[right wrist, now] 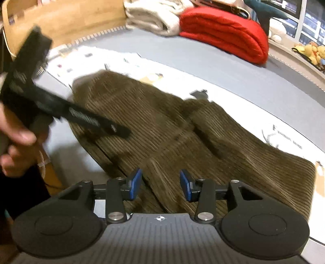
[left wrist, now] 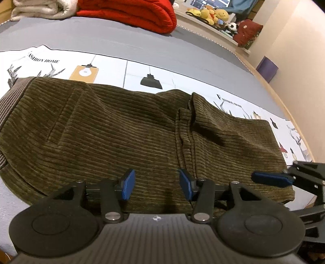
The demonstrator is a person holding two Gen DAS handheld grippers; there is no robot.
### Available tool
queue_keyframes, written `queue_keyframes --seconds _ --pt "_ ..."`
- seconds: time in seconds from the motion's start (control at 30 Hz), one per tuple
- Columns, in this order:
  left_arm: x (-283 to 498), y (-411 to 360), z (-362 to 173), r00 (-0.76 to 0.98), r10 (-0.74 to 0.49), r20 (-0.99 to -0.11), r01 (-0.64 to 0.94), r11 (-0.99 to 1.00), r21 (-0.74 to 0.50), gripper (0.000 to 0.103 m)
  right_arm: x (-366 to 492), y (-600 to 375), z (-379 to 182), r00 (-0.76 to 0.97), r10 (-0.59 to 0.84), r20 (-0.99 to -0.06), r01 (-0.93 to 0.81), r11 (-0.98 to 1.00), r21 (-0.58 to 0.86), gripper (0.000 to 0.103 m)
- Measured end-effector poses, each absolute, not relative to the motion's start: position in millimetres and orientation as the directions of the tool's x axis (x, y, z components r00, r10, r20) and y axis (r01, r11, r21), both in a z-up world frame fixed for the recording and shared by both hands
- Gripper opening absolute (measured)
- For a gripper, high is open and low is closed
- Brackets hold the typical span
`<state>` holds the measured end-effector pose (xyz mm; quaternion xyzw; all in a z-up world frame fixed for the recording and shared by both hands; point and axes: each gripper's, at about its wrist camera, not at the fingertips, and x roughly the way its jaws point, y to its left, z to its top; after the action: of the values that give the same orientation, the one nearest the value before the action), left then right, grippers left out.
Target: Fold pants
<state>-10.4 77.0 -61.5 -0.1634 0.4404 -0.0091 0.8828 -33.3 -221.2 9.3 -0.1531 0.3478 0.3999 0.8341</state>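
Olive corduroy pants (left wrist: 126,134), folded on a printed mat (left wrist: 182,81) atop the bed, stretch left-right just ahead of the left gripper (left wrist: 156,183) and right gripper (right wrist: 160,184), both released, gripping nothing.

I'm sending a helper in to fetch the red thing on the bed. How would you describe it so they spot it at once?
Start at the grey bed and look to its far end, beyond the olive-green corduroy pants lying on the printed white cloth. There a folded, bright red quilted blanket sits beside a folded cream blanket; it is the only vivid red bundle on the bed.
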Motion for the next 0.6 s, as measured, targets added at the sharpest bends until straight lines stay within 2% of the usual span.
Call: queue_keyframes --seconds 0.27,0.33,0.37,0.5,0.6 --pt "-9 76 -66 0.604 -0.140 -0.785 -0.138 0.951 -0.276 0.053 -28 -183 -32 0.448 0.425 -0.787 -0.802 0.581 -0.143 0.044" --pt "-9 78 -67 0.603 -0.135 -0.786 -0.146 0.950 -0.275 0.053 -25 -186 -33 0.421 0.451 -0.787 -0.814 0.571 -0.108 0.017" --pt "-9 79 -67 0.603 -0.134 -0.786 -0.150 0.949 -0.276 0.053 -27 -188 -29 0.429 0.468 -0.773 -0.818 0.565 -0.111 0.011" --pt "-9 82 -67 0.606 -0.136 -0.784 -0.161 0.944 -0.288 0.053 -47 -208 0 0.457 0.576 -0.678 -0.845 0.519 -0.129 0.011" --pt "-7 79 -67 0.601 -0.142 -0.786 -0.160 0.943 -0.292 0.053 -65 -212 -8 0.400 0.581 -0.709 -0.892 0.424 -0.156 0.011"
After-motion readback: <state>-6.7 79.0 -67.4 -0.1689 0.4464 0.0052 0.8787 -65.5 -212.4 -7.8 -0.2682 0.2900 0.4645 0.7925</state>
